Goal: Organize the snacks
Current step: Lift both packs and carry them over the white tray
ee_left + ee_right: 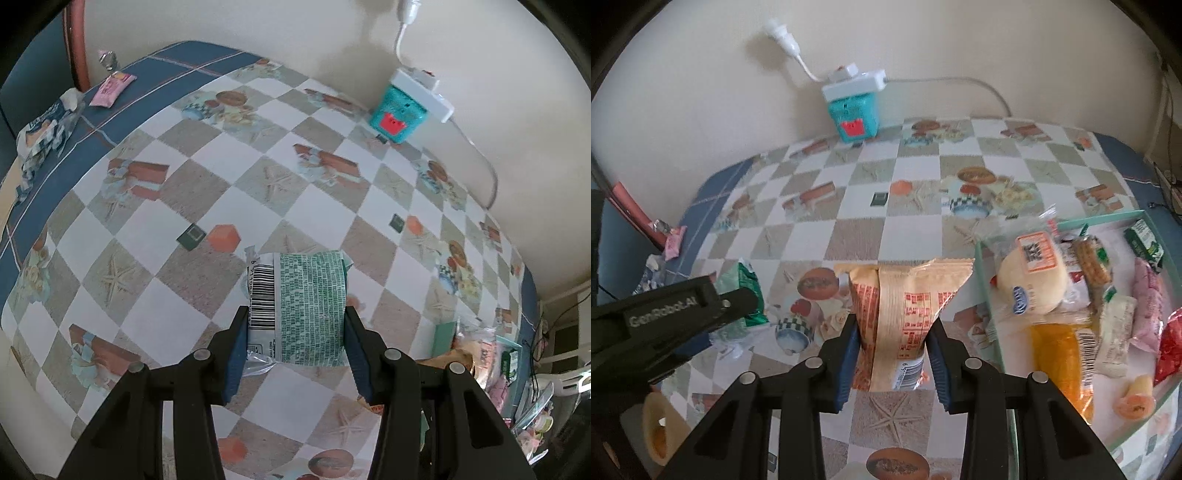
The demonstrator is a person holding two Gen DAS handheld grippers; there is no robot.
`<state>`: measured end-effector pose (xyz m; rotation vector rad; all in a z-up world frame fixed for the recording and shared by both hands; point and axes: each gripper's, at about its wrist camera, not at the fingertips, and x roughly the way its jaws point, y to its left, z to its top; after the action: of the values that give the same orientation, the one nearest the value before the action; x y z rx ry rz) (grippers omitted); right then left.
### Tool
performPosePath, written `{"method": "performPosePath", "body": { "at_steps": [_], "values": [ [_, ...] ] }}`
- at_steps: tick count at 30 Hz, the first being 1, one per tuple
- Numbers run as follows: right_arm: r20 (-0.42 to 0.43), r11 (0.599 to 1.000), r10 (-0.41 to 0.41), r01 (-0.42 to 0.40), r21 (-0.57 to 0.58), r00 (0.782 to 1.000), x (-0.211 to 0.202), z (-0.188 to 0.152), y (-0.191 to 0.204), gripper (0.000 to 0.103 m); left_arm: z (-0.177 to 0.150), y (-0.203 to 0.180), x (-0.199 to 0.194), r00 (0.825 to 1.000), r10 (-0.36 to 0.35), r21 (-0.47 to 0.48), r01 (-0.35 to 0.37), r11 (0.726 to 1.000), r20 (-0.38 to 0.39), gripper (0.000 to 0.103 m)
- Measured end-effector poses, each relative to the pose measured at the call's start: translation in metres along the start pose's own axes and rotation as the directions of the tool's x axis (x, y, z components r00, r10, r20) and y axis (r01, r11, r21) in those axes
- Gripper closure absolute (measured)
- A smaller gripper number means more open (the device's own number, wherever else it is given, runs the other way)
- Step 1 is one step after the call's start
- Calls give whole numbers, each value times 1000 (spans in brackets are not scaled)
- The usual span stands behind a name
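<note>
Right gripper (892, 341): clamped on tan packet (905, 306), held above bench (820, 236); snack tray (1067, 221) just right. Left gripper (295, 343): clamped on green packet (310, 306), farther from tray.

Checkered tablecloth (140, 317) with starfish and pastry prints

A teal box (854, 119) stands at the wall (683, 92) — a white power strip (855, 82) resting on top, its cord (960, 79) trailing right.
</note>
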<state>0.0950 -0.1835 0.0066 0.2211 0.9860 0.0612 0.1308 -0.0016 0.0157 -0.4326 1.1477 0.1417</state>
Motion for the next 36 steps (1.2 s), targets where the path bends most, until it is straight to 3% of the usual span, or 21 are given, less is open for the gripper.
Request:
{"method": "performPosePath", "body": {
  "at_steps": [13, 19, 23, 31, 36],
  "values": [
    [157, 999, 17, -22, 29, 987, -57, 16, -17, 65, -3, -19, -31, 996, -16, 45, 12, 999, 93, 53],
    [213, 995, -32, 12, 97, 977, -83, 18, -48, 65, -13, -45, -51, 989, -45, 124, 28, 992, 141, 53],
    [202, 981, -118, 83, 177, 972, -92, 18, -86, 65, -25, -74, -55, 987, -83, 209, 53, 977, 138, 53],
    [120, 899, -264, 200, 389, 957, -102, 5, -175, 65, -77, -153, -53, 984, -144, 445, 84, 892, 103, 53],
    [78, 863, -296, 231, 449, 952, -103, -6, -207, 65, -111, -193, -40, 982, -188, 549, 146, 823, 21, 52]
  ]
}}
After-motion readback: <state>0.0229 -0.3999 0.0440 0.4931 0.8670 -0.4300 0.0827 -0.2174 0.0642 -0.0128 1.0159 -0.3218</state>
